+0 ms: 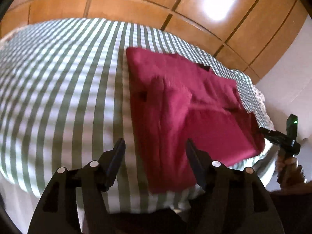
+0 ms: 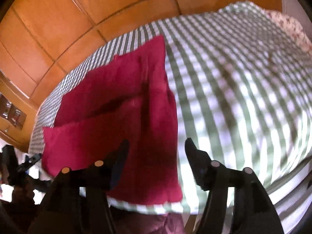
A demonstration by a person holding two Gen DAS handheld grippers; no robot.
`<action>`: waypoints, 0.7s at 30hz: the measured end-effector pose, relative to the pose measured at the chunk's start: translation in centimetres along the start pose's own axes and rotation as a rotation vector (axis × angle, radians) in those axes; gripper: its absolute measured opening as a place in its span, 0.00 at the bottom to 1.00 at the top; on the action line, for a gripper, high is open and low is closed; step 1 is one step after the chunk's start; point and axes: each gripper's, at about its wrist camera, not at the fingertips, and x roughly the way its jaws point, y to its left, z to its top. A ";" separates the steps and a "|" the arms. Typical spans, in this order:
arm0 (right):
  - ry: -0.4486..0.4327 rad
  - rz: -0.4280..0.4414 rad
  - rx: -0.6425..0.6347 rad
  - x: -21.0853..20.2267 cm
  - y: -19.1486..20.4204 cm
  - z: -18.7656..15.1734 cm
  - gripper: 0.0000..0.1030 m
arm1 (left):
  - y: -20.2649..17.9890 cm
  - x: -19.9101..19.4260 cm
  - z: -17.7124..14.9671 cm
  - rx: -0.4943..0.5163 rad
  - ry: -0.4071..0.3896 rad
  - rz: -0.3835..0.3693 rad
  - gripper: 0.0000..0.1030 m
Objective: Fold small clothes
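Note:
A crimson garment (image 1: pixel 195 97) lies partly folded on the green-and-white checked bed cover (image 1: pixel 58 78), with a flap laid across its middle. My left gripper (image 1: pixel 155 141) hovers open above the garment's near left edge, nothing between its fingers. In the right wrist view the same garment (image 2: pixel 117 117) fills the left half. My right gripper (image 2: pixel 157 140) stands open over its near right edge, empty too. The right gripper's body (image 1: pixel 288 136), held by a hand, shows at the right of the left wrist view, beside the garment's corner.
The checked bed cover (image 2: pixel 234 78) stretches wide to the right of the garment. A wooden panelled wardrobe (image 1: pixel 136 5) stands behind the bed. A floral cloth (image 2: pixel 288 25) lies at the bed's far corner. The bed's near edge runs just below the garment.

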 end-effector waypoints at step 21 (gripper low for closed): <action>-0.088 0.011 -0.119 -2.3 3.2 4.6 0.07 | -1.3 -1.1 4.4 0.061 -0.124 -0.086 0.07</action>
